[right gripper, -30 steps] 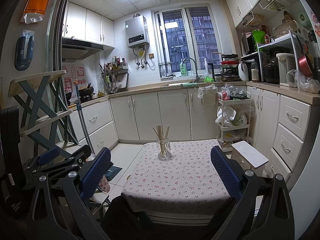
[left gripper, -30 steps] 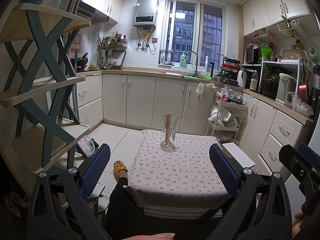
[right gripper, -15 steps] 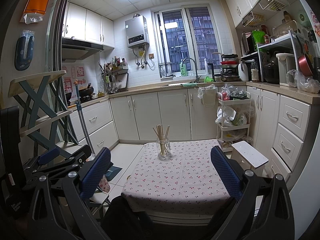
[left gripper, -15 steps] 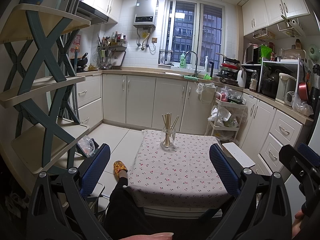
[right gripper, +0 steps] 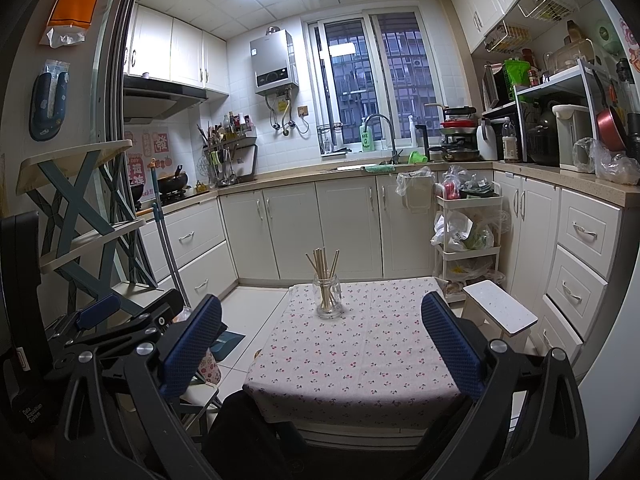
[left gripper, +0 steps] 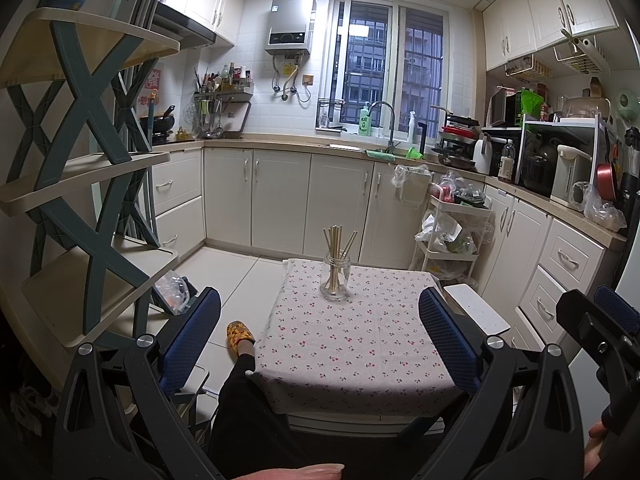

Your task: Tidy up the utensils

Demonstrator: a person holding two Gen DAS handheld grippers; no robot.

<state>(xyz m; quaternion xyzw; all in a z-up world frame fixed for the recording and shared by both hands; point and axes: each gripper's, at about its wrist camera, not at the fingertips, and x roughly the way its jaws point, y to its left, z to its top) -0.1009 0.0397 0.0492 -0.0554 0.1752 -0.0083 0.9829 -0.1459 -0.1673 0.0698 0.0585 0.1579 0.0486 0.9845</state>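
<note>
A small counter (left gripper: 352, 344) under a cherry-print cloth stands mid-kitchen, white cabinets (left gripper: 280, 200) behind it and a shelf rack (left gripper: 80, 184) at left. At its far edge a clear jar (left gripper: 335, 276) holds pale chopsticks (left gripper: 338, 240), fanned upright. Both grippers, left (left gripper: 320, 336) and right (right gripper: 320, 344), hover near, fingers spread, empty. Only the left view shows a yellow slipper (left gripper: 239, 332) on the floor.
</note>
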